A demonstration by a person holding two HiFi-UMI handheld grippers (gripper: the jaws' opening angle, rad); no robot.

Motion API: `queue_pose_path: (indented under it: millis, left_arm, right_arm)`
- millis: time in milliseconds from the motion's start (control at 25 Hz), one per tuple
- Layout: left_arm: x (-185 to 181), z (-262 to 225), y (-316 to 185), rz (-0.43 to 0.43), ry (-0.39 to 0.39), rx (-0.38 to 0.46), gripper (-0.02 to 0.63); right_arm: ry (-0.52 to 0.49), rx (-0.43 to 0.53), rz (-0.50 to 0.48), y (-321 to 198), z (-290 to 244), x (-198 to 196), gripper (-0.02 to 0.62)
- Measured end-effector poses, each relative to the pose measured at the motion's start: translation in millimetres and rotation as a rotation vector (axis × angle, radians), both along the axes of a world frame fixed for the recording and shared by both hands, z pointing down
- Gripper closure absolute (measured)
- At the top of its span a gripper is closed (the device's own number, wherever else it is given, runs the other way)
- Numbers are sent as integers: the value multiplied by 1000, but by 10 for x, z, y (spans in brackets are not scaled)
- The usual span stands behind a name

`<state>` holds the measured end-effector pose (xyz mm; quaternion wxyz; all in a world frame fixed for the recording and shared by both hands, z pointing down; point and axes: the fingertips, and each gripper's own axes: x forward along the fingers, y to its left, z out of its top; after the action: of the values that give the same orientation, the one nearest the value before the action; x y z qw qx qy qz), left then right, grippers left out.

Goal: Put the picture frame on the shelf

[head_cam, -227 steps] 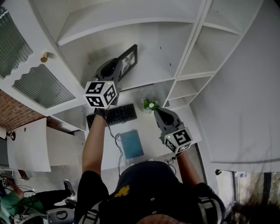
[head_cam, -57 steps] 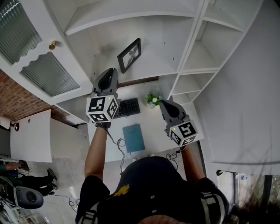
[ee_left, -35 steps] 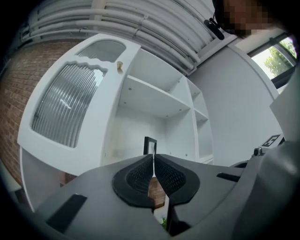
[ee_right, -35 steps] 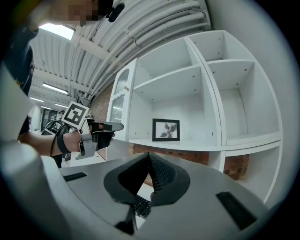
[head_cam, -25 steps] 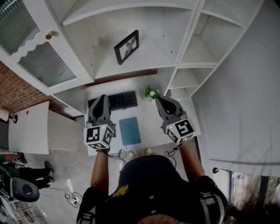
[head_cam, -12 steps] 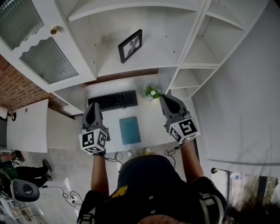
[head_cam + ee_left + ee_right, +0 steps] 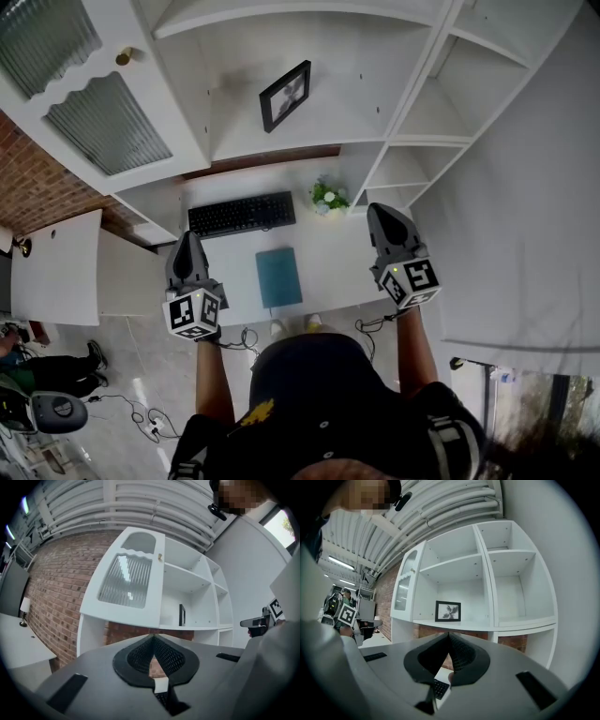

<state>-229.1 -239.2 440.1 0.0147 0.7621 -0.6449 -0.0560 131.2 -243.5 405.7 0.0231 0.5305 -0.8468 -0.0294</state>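
The black picture frame (image 7: 284,96) stands upright on the white shelf (image 7: 281,141) above the desk, and nothing holds it. It faces the right gripper view (image 7: 448,611) and shows edge-on in the left gripper view (image 7: 181,615). My left gripper (image 7: 186,236) hangs low at the desk's left edge, far from the frame, shut and empty; its pads (image 7: 159,653) meet. My right gripper (image 7: 378,208) hovers over the desk's right end, also shut with nothing in it; its pads (image 7: 457,656) touch.
On the white desk (image 7: 328,258) lie a black keyboard (image 7: 242,214), a teal notebook (image 7: 279,277) and a small potted plant (image 7: 328,197). A cabinet with ribbed glass doors (image 7: 108,122) stands left of the shelf, open cubbies (image 7: 422,112) to its right. Cables trail on the floor.
My left gripper has let go of the frame on the shelf and drawn back and down to the desk's left edge. The right gripper has shifted slightly right.
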Motion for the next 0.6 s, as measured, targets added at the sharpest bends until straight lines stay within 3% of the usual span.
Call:
queue_pose_path:
  millis: [600]
  left_arm:
    - [73, 37, 113, 71, -19, -7, 588]
  right_arm:
    - [12, 17, 23, 116, 6, -19, 589]
